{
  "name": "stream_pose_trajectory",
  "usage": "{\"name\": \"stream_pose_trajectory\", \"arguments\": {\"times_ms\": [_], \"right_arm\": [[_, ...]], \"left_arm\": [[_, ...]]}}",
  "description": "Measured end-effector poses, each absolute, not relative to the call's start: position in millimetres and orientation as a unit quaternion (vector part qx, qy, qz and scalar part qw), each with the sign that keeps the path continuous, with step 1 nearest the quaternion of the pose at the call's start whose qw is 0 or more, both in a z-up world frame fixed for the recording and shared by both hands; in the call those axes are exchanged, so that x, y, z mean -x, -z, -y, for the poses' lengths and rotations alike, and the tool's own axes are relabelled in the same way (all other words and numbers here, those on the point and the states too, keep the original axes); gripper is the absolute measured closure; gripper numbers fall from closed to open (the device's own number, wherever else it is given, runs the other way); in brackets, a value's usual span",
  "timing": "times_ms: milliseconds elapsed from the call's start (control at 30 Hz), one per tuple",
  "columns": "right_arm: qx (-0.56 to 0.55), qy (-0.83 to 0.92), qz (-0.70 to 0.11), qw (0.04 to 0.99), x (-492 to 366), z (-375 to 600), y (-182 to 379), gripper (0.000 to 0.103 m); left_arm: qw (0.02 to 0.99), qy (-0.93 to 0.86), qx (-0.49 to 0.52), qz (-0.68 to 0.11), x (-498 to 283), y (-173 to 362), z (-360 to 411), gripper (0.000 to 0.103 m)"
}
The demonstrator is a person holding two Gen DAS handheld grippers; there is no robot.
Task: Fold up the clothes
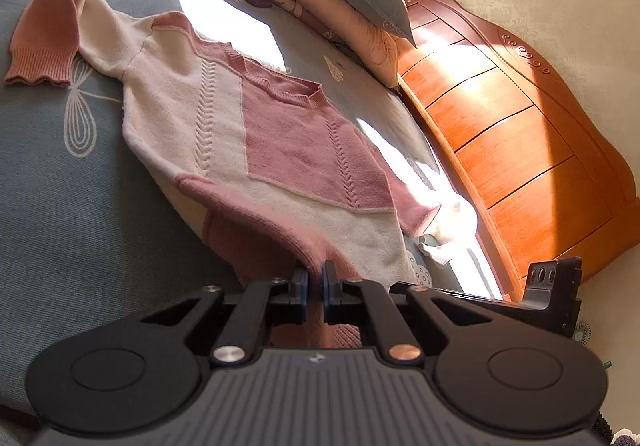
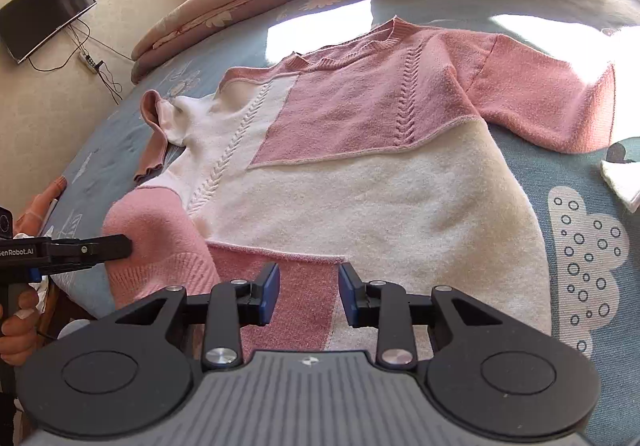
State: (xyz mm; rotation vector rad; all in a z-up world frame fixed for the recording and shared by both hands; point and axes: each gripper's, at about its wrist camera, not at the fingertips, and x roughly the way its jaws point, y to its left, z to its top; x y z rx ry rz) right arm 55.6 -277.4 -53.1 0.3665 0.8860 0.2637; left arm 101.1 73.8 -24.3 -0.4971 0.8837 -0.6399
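A pink-and-cream knitted sweater (image 2: 360,166) lies spread on the blue-grey patterned bed (image 1: 60,206). The left gripper (image 1: 315,280) pinches its pink hem corner, apparently lifted; the right gripper (image 2: 309,288) hovers parted above the hem.

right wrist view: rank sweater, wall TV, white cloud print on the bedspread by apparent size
1. sweater, spans most of the frame.
2. cloud print, at the right.
3. TV, upper left.
The last two look close in area. The TV sits much farther from the camera, so its apparent size says little about its real size.
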Motion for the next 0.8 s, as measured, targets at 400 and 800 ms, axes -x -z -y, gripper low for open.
{"name": "stream_pose_trajectory", "arguments": {"times_ms": [400,800], "right_arm": [[-0.184,-0.113,-0.419,0.882,-57,286,53,0.064],[-0.195,-0.077,-0.395,0.894,-62,317,38,0.06]], "left_arm": [[0.884,0.157,0.186,-0.399,-69,-27,-171,0.098],[0.88,0.159,0.142,-0.425,-163,1,-125,0.058]]}}
